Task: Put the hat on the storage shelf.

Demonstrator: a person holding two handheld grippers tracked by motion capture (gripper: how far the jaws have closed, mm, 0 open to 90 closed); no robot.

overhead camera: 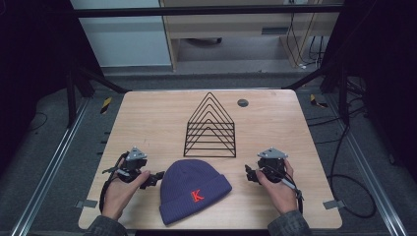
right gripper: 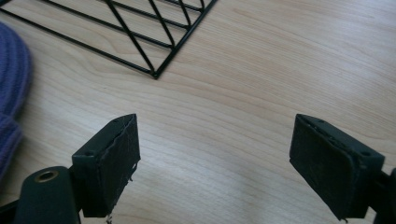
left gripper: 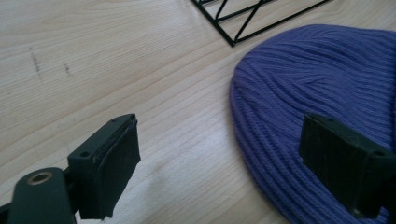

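— Where's the beanie (overhead camera: 194,190)?
— Six o'clock on the bench (overhead camera: 147,118), below the wire rack (overhead camera: 211,127). Soft, light knit; I'd pinch its folded cuff. Left claw (overhead camera: 156,179) and right claw (overhead camera: 249,173) both gape, empty.

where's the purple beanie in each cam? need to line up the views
High view: purple beanie at bottom centre, between the grippers.
Left gripper view: right half, under the right jaw.
Right gripper view: a sliver at the left edge.
Shared landmark: black wire rack, just beyond the beanie.
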